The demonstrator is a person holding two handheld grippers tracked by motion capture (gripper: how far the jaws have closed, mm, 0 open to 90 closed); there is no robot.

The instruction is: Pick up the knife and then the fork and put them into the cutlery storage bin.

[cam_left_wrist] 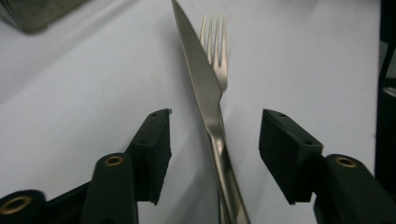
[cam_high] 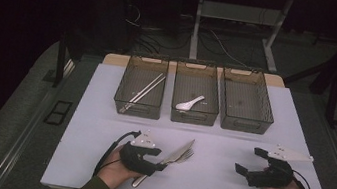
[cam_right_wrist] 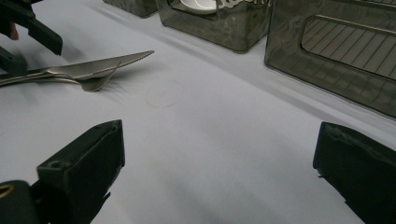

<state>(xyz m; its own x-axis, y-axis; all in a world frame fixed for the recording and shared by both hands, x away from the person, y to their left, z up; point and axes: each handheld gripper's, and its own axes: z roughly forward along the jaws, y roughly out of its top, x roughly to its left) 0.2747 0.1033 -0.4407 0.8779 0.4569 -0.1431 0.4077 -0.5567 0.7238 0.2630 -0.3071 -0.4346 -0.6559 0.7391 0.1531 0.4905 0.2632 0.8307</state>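
A steel knife (cam_high: pixel 180 152) lies across a fork (cam_high: pixel 188 154) on the white mat (cam_high: pixel 95 134), left of centre near the front. My left gripper (cam_high: pixel 161 159) is down at their handles. In the left gripper view its black jaws stand open on either side of the knife (cam_left_wrist: pixel 205 88), a gap on each side, with the fork (cam_left_wrist: pixel 216 51) just beyond. My right gripper (cam_high: pixel 246 160) rests at the front right, jaws wide open over bare mat. The right gripper view has the knife (cam_right_wrist: pixel 107 65) and fork (cam_right_wrist: pixel 93 81) at upper left.
Three dark mesh baskets stand in a row at the back. The left basket (cam_high: pixel 137 108) holds chopsticks (cam_high: pixel 144 91), the middle basket (cam_high: pixel 193 117) holds a white spoon (cam_high: pixel 189 103), and the right basket (cam_high: pixel 244 125) has nothing in it. The mat's front edge lies close to both hands.
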